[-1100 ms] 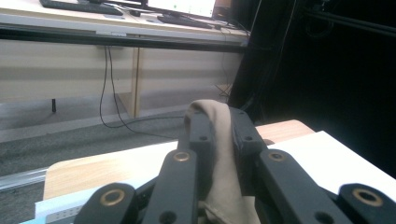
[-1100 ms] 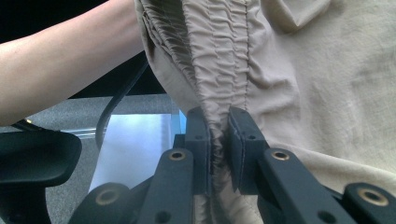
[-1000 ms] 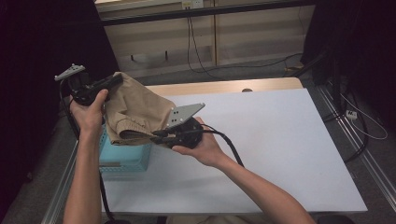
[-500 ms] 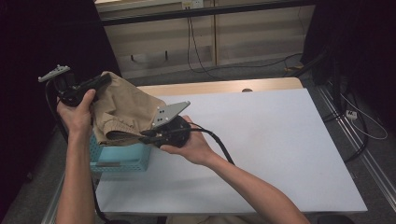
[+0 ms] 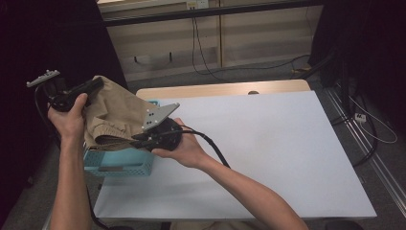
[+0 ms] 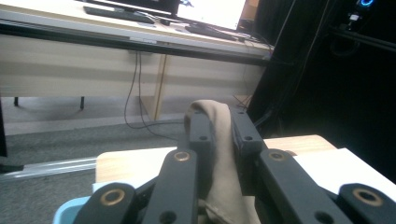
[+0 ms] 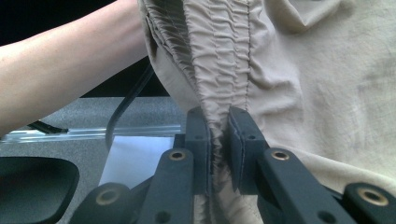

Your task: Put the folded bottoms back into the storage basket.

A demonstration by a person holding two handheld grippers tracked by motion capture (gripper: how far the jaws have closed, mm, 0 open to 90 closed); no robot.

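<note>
High view: tan garment (image 5: 112, 115), pinched by left tool (image 5: 91, 86) and right tool (image 5: 139, 139), should be lowered evenly into basket (image 5: 119, 163) at the worktop's left edge.

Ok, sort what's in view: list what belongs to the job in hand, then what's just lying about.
In the job:
- crumpled tan cloth garment with elastic waistband
- left gripper, shut on it
- right gripper, shut on its waistband
- light blue perforated plastic basket beneath

Lying about:
- white tabletop
- dangling black cables
- pale wooden cabinets
</note>
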